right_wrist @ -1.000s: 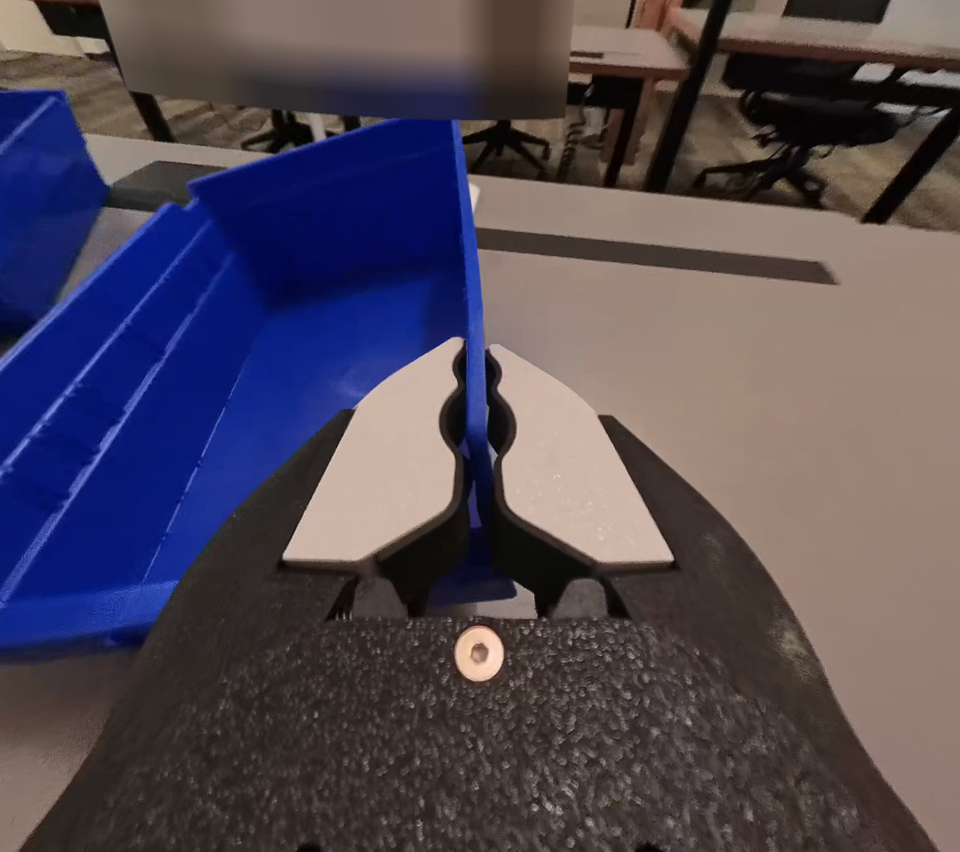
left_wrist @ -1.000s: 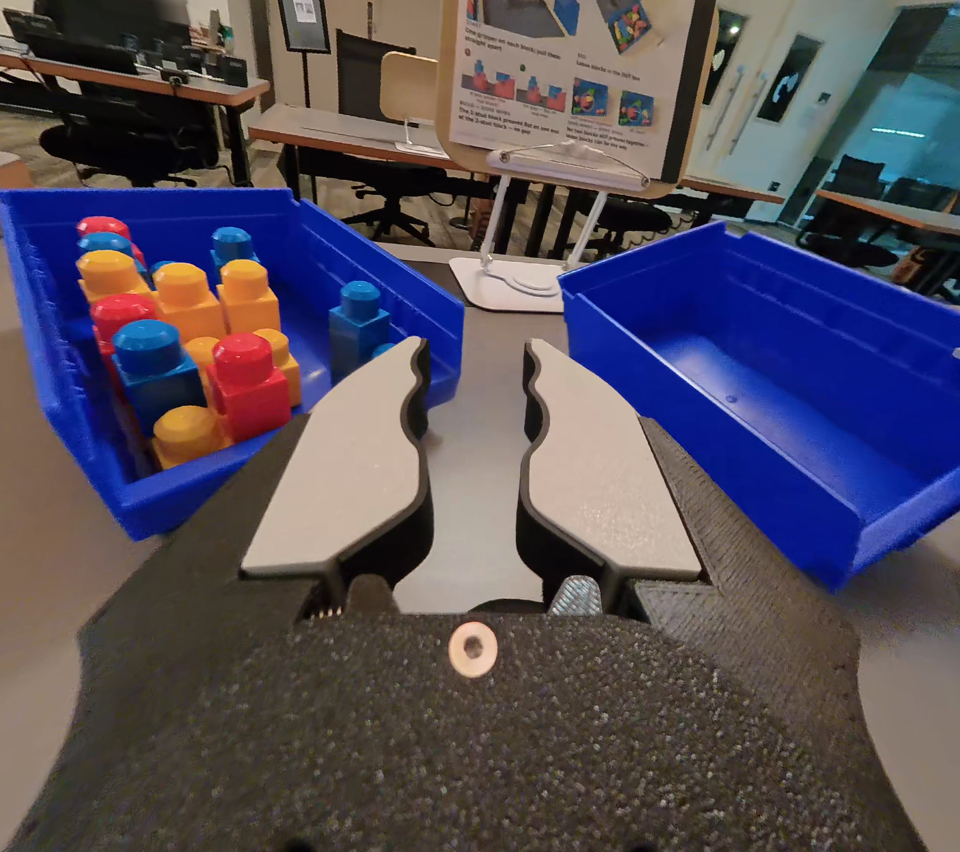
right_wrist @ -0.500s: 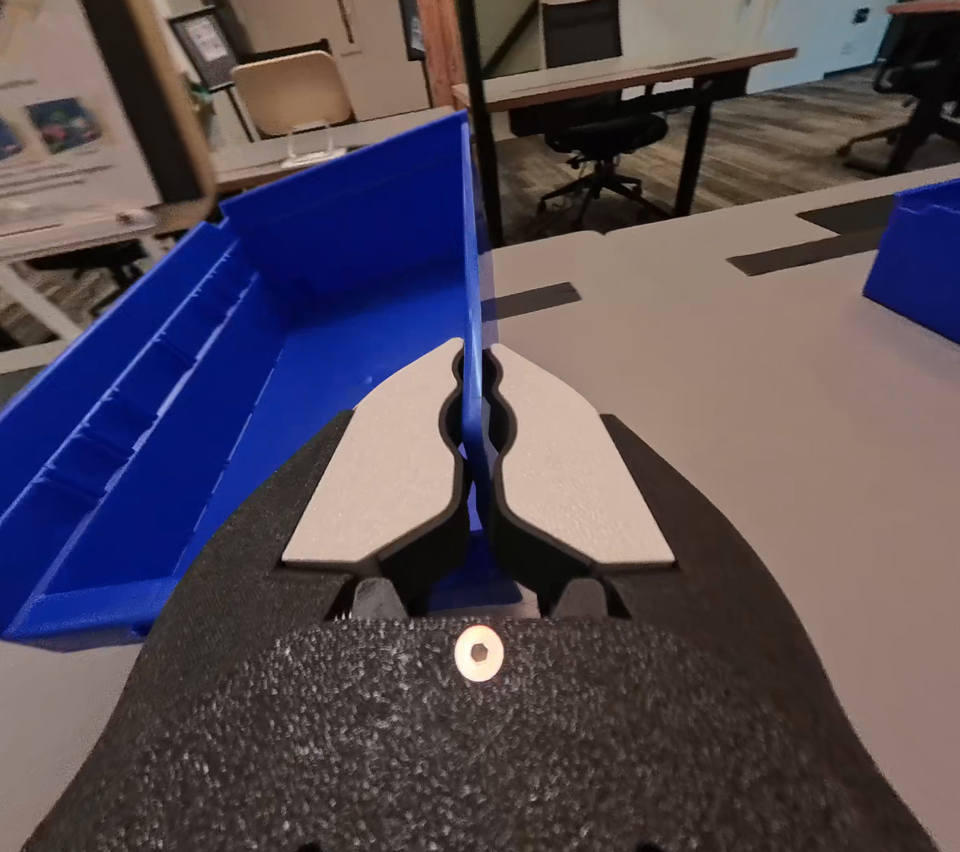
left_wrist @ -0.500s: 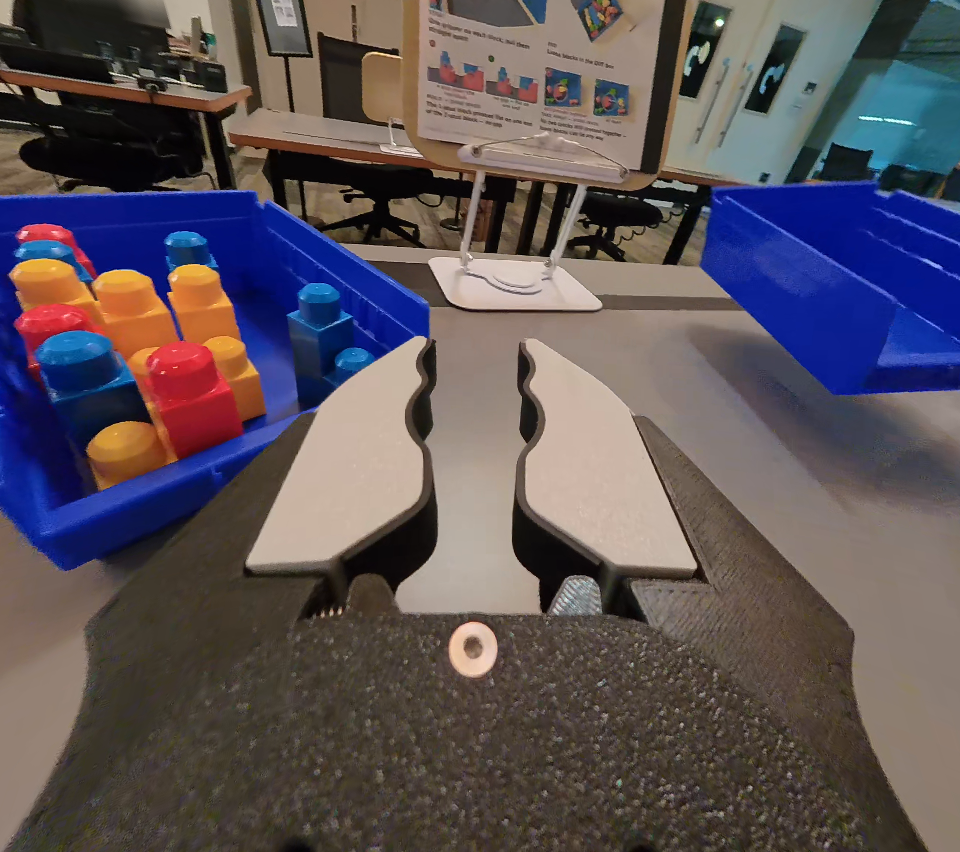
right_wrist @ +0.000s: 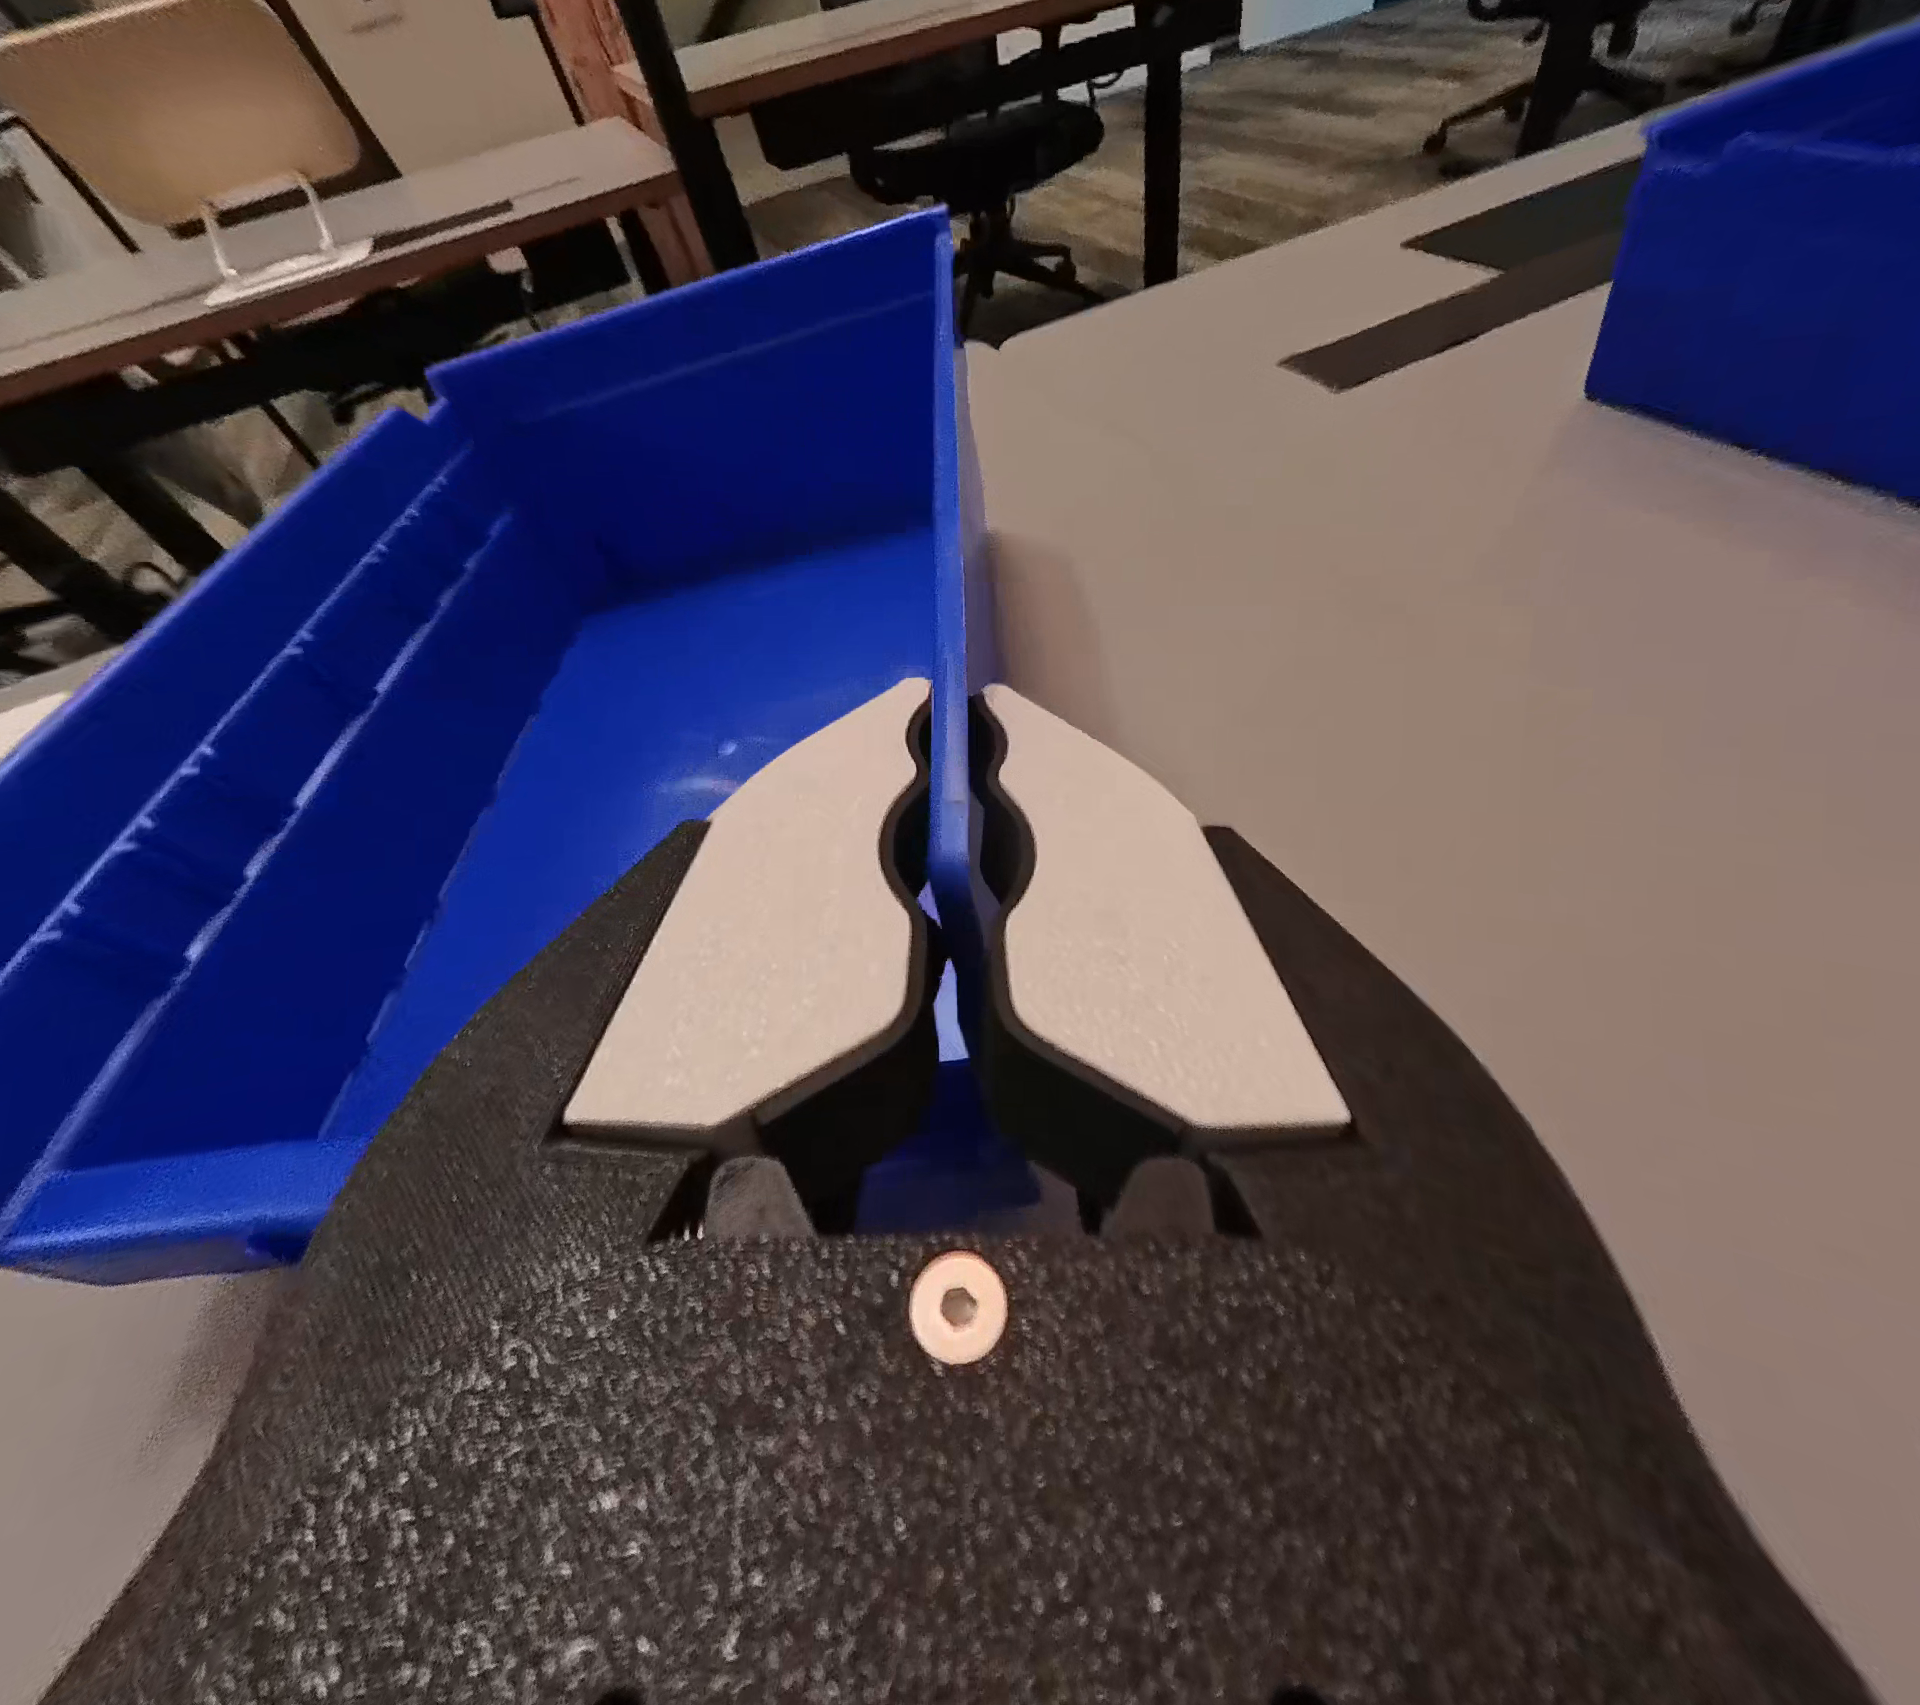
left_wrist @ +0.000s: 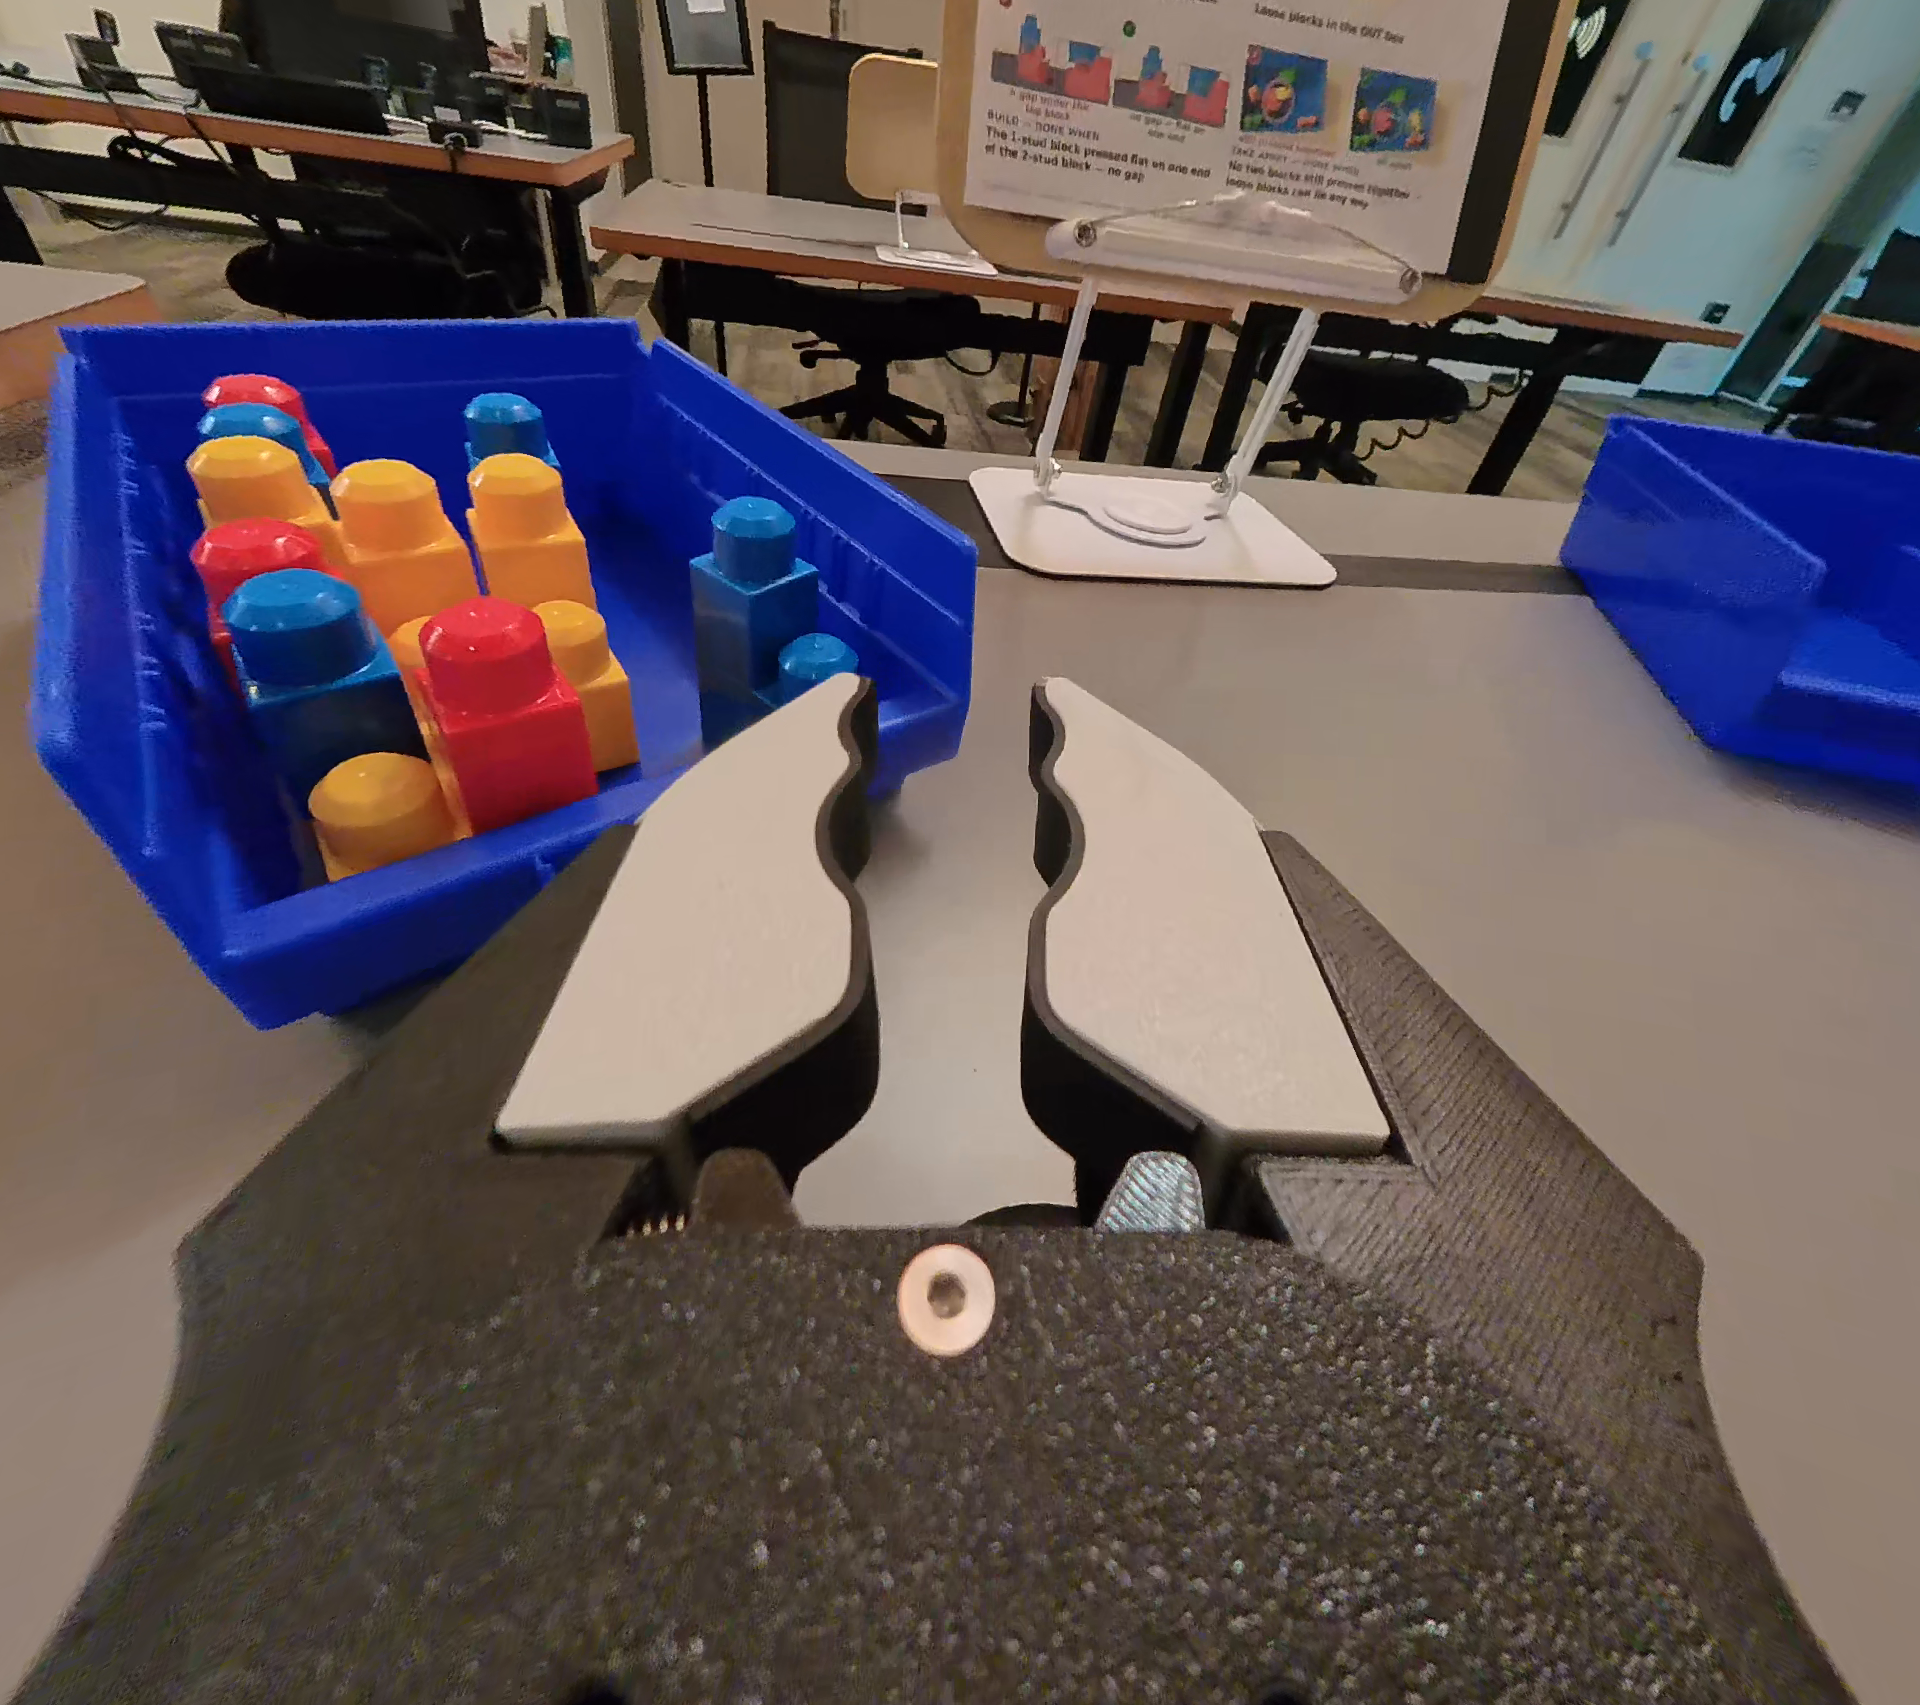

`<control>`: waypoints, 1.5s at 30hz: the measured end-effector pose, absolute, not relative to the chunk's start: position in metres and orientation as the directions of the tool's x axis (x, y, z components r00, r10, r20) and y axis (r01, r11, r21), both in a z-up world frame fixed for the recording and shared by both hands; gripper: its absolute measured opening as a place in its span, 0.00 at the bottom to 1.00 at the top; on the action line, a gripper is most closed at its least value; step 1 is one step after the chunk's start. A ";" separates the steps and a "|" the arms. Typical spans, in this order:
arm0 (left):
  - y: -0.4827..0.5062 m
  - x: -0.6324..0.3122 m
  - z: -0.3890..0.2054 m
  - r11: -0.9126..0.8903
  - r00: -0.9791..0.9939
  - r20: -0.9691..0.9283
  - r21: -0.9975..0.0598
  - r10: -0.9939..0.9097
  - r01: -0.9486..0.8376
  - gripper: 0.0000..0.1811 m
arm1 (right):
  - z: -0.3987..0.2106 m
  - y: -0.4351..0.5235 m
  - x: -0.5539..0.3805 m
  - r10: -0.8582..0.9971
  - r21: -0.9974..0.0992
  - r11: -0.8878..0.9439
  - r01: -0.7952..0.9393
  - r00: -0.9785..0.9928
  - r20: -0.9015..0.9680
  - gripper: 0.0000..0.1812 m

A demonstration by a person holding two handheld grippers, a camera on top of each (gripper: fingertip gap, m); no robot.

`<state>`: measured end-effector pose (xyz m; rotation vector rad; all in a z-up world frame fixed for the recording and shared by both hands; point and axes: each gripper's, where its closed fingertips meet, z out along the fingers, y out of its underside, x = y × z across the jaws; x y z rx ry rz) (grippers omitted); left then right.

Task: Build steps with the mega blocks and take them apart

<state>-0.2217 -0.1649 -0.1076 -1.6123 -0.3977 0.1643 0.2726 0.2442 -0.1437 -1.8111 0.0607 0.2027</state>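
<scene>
Blocks [left_wrist: 416, 616] sit at far left in a blue bin [left_wrist: 145, 720] on the grey desk [left_wrist: 1455, 824]: red, blue and orange-yellow pieces, most of them already pressed into short stacks, studs up. They look like hollow moulded plastic, so I judge them light, stiff and rather slick on the flat sides, hard to crush. The best hold is probably across two opposite flat walls of a block body, below the round stud, since a pinch on the stud itself could slide off. One blue stack [left_wrist: 753, 606] stands apart from the others near the bin's right wall and looks easiest to reach.

Just right of that bin hangs the left gripper [left_wrist: 945, 699], jaws spread and holding nothing, over bare desk. Behind it a white stand [left_wrist: 1143, 523] carries an instruction sheet [left_wrist: 1226, 14] with small photos and printed lines; no brand marks are legible on the blocks or bins.

Farther right lies an empty bin [right_wrist: 675, 616]. The right gripper [right_wrist: 951, 699] has its jaws pinching that bin's side wall, one finger inside and one outside. Whether the bin rests on the desk or is lifted I cannot tell. A third blue bin [right_wrist: 1766, 325] shows at the right edge of the right wrist view.
</scene>
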 end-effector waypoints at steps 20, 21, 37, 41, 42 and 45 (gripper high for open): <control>-0.103 -0.202 -0.085 -0.073 0.961 0.041 -0.995 0.274 0.063 0.17 | -0.029 0.208 0.220 0.271 -0.998 0.050 0.039 0.961 0.051 0.27; -0.098 -0.202 -0.084 -0.069 0.962 0.045 -0.995 0.269 0.066 0.16 | -0.020 0.206 0.205 0.326 -0.998 0.054 0.040 0.944 0.055 0.27; -0.062 -0.229 -0.111 -0.127 0.934 -0.118 -0.989 0.337 -0.079 0.15 | -0.084 0.186 0.104 0.639 -0.990 0.023 0.136 0.760 0.119 0.05; -0.065 -0.237 -0.119 -0.180 0.909 -0.176 -0.977 0.379 -0.115 0.18 | -0.113 0.181 0.090 0.669 -0.968 -0.032 0.250 0.725 0.165 0.18; -0.064 -0.239 -0.124 -0.196 0.907 -0.173 -0.975 0.384 -0.103 0.20 | -0.122 0.180 0.083 0.681 -0.960 -0.072 0.270 0.717 0.150 0.22; -0.066 -0.245 -0.133 -0.220 0.910 -0.133 -0.974 0.393 -0.048 0.21 | -0.150 0.184 0.066 0.686 -0.920 -0.168 0.355 0.712 0.150 0.24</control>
